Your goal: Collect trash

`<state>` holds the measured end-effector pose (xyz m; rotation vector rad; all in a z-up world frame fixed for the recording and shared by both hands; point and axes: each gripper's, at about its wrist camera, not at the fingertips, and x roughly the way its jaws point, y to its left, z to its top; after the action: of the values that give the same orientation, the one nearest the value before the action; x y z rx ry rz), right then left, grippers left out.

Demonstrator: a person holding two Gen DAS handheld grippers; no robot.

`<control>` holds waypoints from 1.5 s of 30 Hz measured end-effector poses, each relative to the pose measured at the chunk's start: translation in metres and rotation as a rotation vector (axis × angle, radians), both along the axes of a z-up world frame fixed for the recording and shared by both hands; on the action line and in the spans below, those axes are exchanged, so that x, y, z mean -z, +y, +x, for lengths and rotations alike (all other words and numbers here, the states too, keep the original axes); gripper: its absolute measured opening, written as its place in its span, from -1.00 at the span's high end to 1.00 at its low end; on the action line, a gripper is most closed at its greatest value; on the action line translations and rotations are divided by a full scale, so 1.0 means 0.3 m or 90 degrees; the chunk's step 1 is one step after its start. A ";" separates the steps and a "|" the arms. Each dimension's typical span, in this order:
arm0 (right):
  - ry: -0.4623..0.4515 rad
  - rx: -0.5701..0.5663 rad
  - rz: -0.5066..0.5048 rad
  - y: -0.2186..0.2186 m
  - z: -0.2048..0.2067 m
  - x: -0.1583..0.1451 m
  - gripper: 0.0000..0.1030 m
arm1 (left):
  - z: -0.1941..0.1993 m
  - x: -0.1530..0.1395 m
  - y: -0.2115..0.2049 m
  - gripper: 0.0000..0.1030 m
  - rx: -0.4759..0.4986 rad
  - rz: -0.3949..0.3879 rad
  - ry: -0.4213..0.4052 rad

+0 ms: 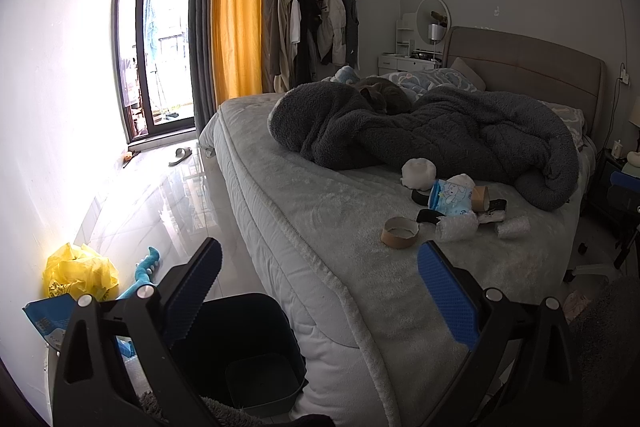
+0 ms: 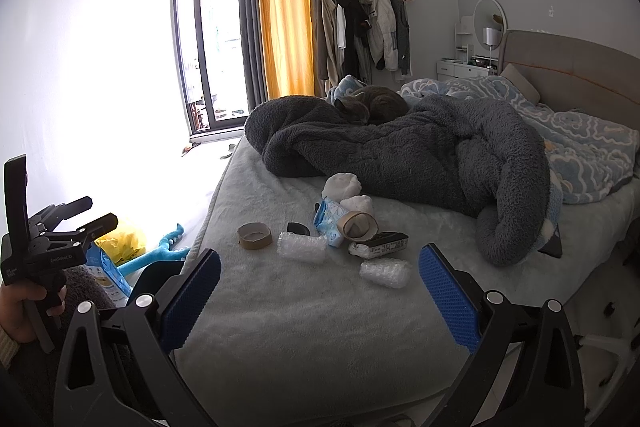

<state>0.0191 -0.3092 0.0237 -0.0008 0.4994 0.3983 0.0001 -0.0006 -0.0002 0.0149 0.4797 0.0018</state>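
"GenRobot.AI" on left hand-held gripper (image 2: 98, 215)

My left wrist camera looks from the grey fleece-covered bed (image 1: 320, 227)'s corner, my right from above its foot, both facing the padded headboard (image 2: 580, 67).

1. Cardboard tape ring (image 2: 254, 235): brown, lying flat, hollow side up, left of the pile on the bed.
2. Bubble-wrap rolls (image 2: 301, 247), (image 2: 386, 273): clear, lying on their sides, nearest the bed's foot.
3. Blue tissue pack (image 2: 330, 221): crumpled, leaning against an upright cardboard tube (image 2: 357, 225).
4. White wads (image 2: 342, 185): at the edge of the grey blanket.
5. Black-and-white carton (image 2: 380, 245): flat, beside the tube.
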 end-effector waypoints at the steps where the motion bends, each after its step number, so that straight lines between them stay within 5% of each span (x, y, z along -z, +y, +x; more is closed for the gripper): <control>1: 0.000 0.000 0.001 0.000 0.001 0.000 -0.94 | 0.000 0.000 0.000 -0.94 0.000 0.000 0.000; 20: 0.007 -0.033 -0.022 0.029 0.029 -0.020 -0.94 | 0.039 -0.012 -0.013 -0.94 0.031 0.010 0.021; 34: 0.074 -0.131 -0.096 0.117 0.280 0.070 -0.84 | 0.225 0.055 -0.050 -0.91 0.128 -0.003 0.080; 40: 0.105 -0.158 -0.122 0.154 0.395 0.122 -0.61 | 0.324 0.092 -0.077 -0.90 0.168 -0.024 0.111; 45: 0.124 -0.179 -0.144 0.167 0.482 0.169 -0.61 | 0.411 0.139 -0.121 -0.69 0.207 -0.006 0.148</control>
<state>0.1638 -0.2592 -0.0270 -0.2545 0.7375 0.6183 0.1235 -0.0370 -0.0417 0.0838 0.7055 -0.3247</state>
